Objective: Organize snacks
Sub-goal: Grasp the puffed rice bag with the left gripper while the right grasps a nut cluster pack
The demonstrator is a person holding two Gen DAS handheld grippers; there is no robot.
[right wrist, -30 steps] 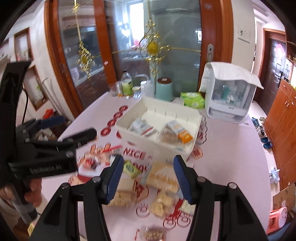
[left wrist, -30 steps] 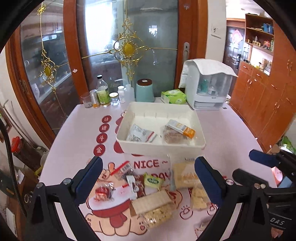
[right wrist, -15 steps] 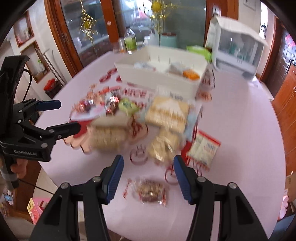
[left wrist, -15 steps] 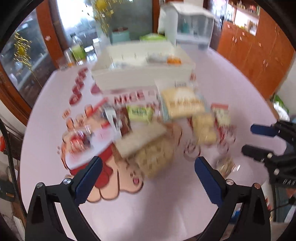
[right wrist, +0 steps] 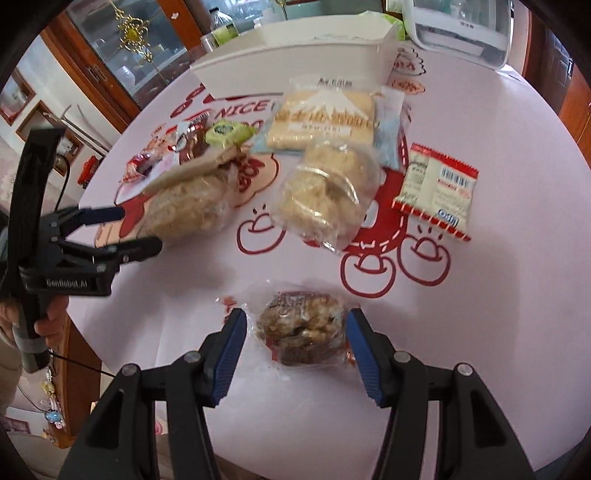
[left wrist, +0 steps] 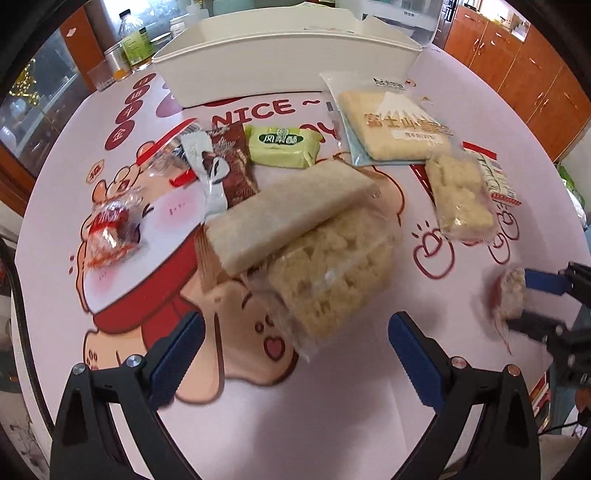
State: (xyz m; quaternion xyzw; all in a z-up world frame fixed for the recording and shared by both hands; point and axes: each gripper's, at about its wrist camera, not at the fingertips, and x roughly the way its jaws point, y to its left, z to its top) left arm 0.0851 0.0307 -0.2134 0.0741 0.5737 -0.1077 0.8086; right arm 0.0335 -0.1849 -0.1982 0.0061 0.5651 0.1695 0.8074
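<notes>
A brown nutty snack (right wrist: 303, 328) in a clear wrapper lies on the table between the fingers of my right gripper (right wrist: 297, 347). The jaws stand apart and the left pad does not touch it. In the left wrist view that snack (left wrist: 511, 295) sits far right with the right gripper (left wrist: 535, 299) around it. My left gripper (left wrist: 295, 350) is open and empty, low over the near end of a big bag of pale crumbly snack (left wrist: 328, 269) with a beige wafer pack (left wrist: 291, 210) lying across it. The white bin (left wrist: 288, 62) stands at the back.
Loose packs cover the cartoon tablecloth: green cake (left wrist: 282, 146), mountain-printed pack (left wrist: 395, 125), small crumb pack (left wrist: 461, 192), red-white sachet (right wrist: 436, 188), brown wrapper (left wrist: 232, 166), red candy (left wrist: 110, 229). Bottles (left wrist: 136, 40) and a white appliance (right wrist: 461, 29) stand behind the bin.
Both grippers have dropped toward the table and tipped downward. The right one now straddles the brown snack; the left one hangs low over the big bag. Jaw widths look unchanged.
</notes>
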